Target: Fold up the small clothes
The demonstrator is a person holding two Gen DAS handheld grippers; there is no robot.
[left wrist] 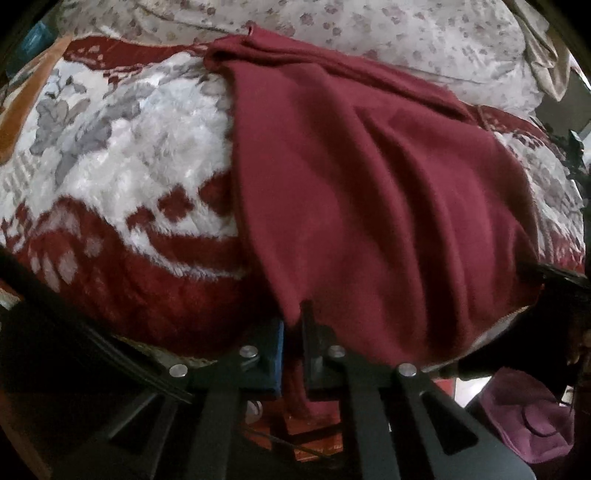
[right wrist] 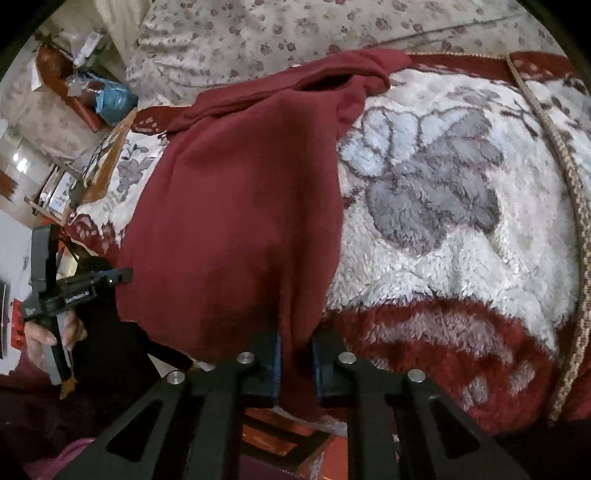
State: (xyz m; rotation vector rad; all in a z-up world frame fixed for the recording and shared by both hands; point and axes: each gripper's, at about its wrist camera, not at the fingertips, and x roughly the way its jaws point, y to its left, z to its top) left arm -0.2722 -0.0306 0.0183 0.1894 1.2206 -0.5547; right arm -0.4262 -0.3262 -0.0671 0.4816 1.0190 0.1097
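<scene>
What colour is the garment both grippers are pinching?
Plain dark red garment, no print, clearest in the right wrist view.

- A bedroom in a home: a plush red-and-white flowered blanket (right wrist: pixel 461 229) covers a bed.
- Pale bedding with a small floral print (left wrist: pixel 388 33) lies behind it.
- A cluttered wooden shelf (right wrist: pixel 74 85) stands at the bedside.

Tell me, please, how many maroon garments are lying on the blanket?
1: the maroon garment lies spread along the furry blanket, its near hem over the edge. Others may be hidden beneath it.
</scene>
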